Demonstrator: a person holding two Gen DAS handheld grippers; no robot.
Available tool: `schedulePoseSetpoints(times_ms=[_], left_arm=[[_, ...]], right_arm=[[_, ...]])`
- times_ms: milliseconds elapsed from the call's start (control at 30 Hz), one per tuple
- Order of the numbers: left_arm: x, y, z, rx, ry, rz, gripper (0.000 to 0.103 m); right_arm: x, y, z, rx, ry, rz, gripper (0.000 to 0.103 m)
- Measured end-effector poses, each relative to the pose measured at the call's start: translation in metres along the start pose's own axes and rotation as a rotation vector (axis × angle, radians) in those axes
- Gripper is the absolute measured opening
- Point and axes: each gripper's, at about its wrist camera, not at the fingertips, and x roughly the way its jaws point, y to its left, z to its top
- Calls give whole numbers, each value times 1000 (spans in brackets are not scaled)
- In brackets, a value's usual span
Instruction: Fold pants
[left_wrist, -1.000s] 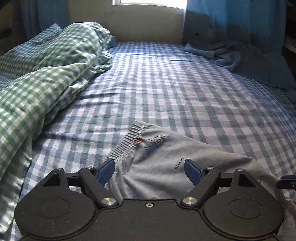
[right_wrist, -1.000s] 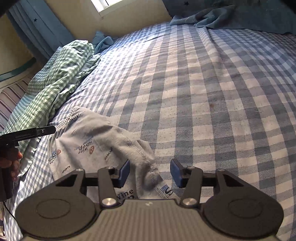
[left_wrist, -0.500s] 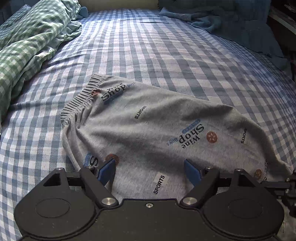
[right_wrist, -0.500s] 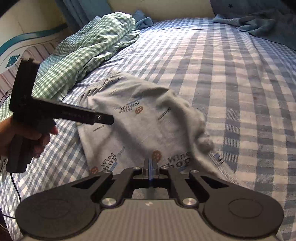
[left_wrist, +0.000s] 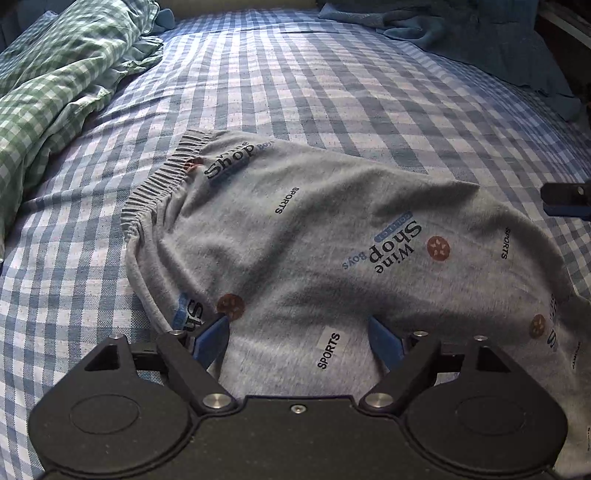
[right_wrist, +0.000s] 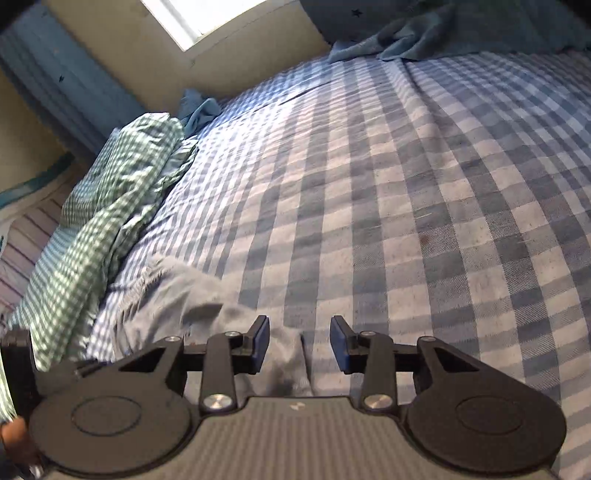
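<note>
Grey printed pants (left_wrist: 295, 236) lie folded over on the blue checked bed, with the ribbed waistband (left_wrist: 159, 184) at the far left. My left gripper (left_wrist: 299, 336) is open and empty, its jaws wide just above the near edge of the pants. My right gripper (right_wrist: 300, 341) is open and empty at the right edge of the pants (right_wrist: 192, 310), which look blurred in the right wrist view. A fingertip of the right gripper (left_wrist: 565, 199) shows at the right edge of the left wrist view.
A green checked duvet (left_wrist: 55, 88) is heaped along the left side of the bed; it also shows in the right wrist view (right_wrist: 110, 206). Dark blue bedding (left_wrist: 480, 40) lies at the far right. A wall with a window (right_wrist: 199, 22) is behind the bed.
My right gripper was shut half a second ago and is now open; it has swung up and away, so its view shows more bed. The left gripper stays open over the pants.
</note>
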Motion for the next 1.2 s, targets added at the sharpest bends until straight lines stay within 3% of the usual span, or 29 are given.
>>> schedulePoseSetpoints(times_ms=[133, 267, 333, 433, 500, 600, 833, 1067, 1200], left_arm=[[0, 0, 0, -2, 0, 1, 86], [0, 0, 0, -1, 0, 1, 87], [0, 0, -1, -1, 0, 0, 87], [0, -1, 0, 1, 1, -1, 87], [0, -1, 0, 1, 3, -2, 87], [1, -1, 0, 3, 5, -2, 87], [0, 2, -1, -17, 1, -10, 87], [2, -1, 0, -10, 17, 9, 87], [-4, -1, 5, -41, 36, 12, 87]], right_arm=[[24, -7, 11, 26, 101, 13, 37], [40, 0, -4, 37, 188, 40, 34], [41, 0, -11, 75, 191, 65, 34], [38, 3, -20, 124, 180, 85, 20], [36, 9, -23, 111, 158, 80, 5], [21, 21, -23, 61, 76, 46, 2], [-32, 26, 5, 115, -137, 58, 1], [6, 12, 9, 38, -33, -37, 3], [-10, 0, 4, 39, -66, -92, 32]])
